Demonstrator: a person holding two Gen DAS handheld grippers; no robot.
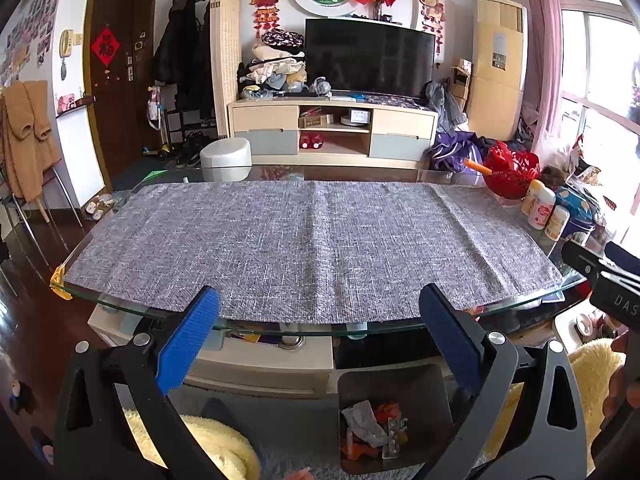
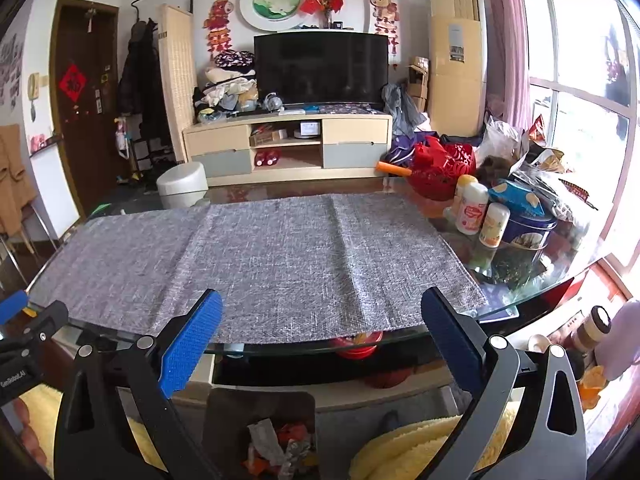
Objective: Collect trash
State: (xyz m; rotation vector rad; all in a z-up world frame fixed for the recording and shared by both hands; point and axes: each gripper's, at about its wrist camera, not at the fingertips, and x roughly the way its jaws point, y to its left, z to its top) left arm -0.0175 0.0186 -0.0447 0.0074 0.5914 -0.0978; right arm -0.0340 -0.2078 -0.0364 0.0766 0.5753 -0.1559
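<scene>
Below, crumpled trash (image 1: 376, 428) fills the bin (image 1: 424, 384); left gripper (image 1: 320, 312) and right gripper (image 2: 322, 316) both gape empty.

Grey mat (image 2: 256, 264) over most of the bench (image 2: 516, 300), bare and open left to right, bottles (image 2: 472, 208) and blue tin (image 2: 528, 232) crowding the far right, bin (image 2: 260, 432) below the near edge

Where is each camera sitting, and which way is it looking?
Left wrist: sits on the left gripper, looking forward over the grey cloth toward the TV; its blue fingers show, open.
Right wrist: sits on the right gripper, facing the same way from further right; its open fingers and a bit of hand show.
Both see the cloth, TV and trash bin below.
</scene>
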